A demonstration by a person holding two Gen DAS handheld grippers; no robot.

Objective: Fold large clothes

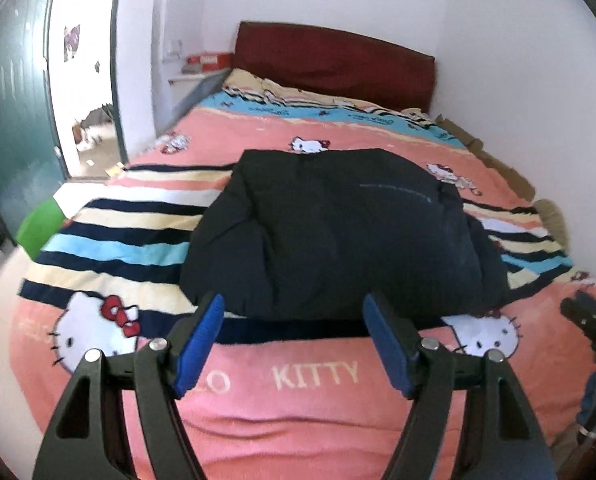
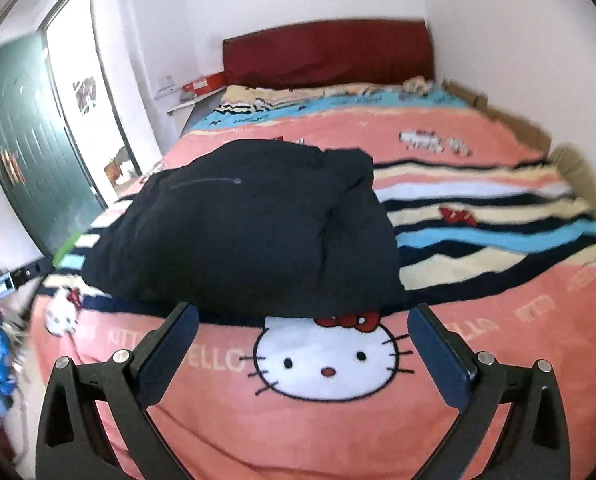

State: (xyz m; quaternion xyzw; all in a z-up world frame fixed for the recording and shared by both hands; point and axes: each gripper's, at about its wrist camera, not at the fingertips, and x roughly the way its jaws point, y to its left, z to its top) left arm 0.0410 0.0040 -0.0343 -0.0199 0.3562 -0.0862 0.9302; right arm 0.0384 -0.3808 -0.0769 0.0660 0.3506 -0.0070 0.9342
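White walls close off a small bedroom, and nearly all we see of it is the bed, spread with a pink cartoon-cat blanket banded in navy, cream and pale blue. Behind it stands a dark red headboard; a green door hangs open on the left.

On the middle of the blanket lies the task's piece, a dark navy jacket, already gathered into a thick, rounded bundle with a pale stitched line across its top. We judge it padded: bulky yet light, soft all through, with a smooth shell that may slide on itself and spring open when let go. A pinch on the puffed middle would likely catch only the top layer. We would take it at the near lower edge, at the two corners, going deep enough to catch every layer.

Our left gripper hovers above the blanket with its blue pads spread and nothing between them; the bundle's near edge shows just beyond the fingertips, not touched. Our right gripper stands spread wider, likewise empty, framing the printed cat face, with the jacket ahead and somewhat to the left of its line.
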